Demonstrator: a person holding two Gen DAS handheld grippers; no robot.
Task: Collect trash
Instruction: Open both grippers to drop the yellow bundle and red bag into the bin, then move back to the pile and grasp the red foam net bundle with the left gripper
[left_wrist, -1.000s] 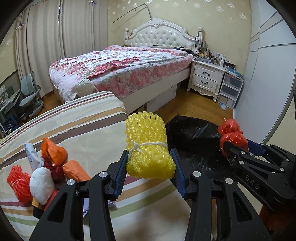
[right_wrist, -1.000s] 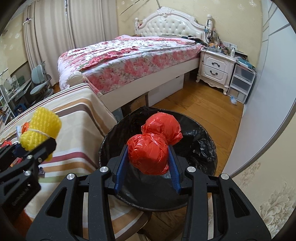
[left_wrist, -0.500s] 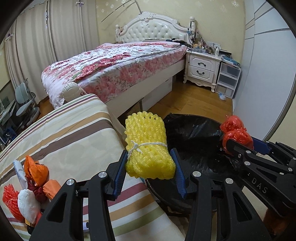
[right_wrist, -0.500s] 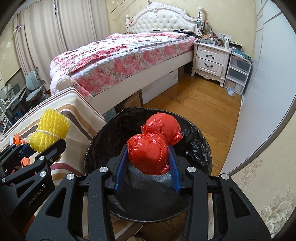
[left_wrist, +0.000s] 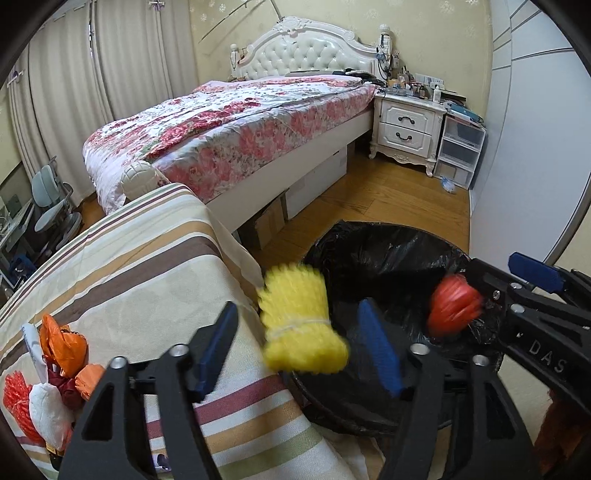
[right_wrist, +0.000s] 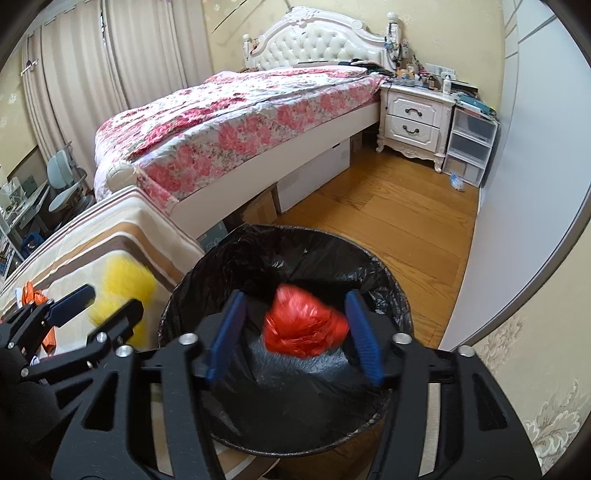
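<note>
Both grippers are spread wide, jaws well apart and touching nothing, because each has its piece of trash loose in the air between the blue pads. The right gripper (right_wrist: 293, 332) hangs directly over the black-lined bin (right_wrist: 384, 284), so the red wad (right_wrist: 304, 325), blurred as if falling, looks set to land inside. The left gripper (left_wrist: 299, 349) sits further left, over the seam where the striped cover (left_wrist: 147, 266) meets the bin's near-left rim. Its yellow foam netting (left_wrist: 301, 321), also blurred, hangs right at that edge; I'd guess it may clip the rim or slide down the cloth rather than drop in cleanly. More scraps (left_wrist: 48, 376), orange, white and red, lie bunched on the cover at the near left, waiting to be gathered.
</note>
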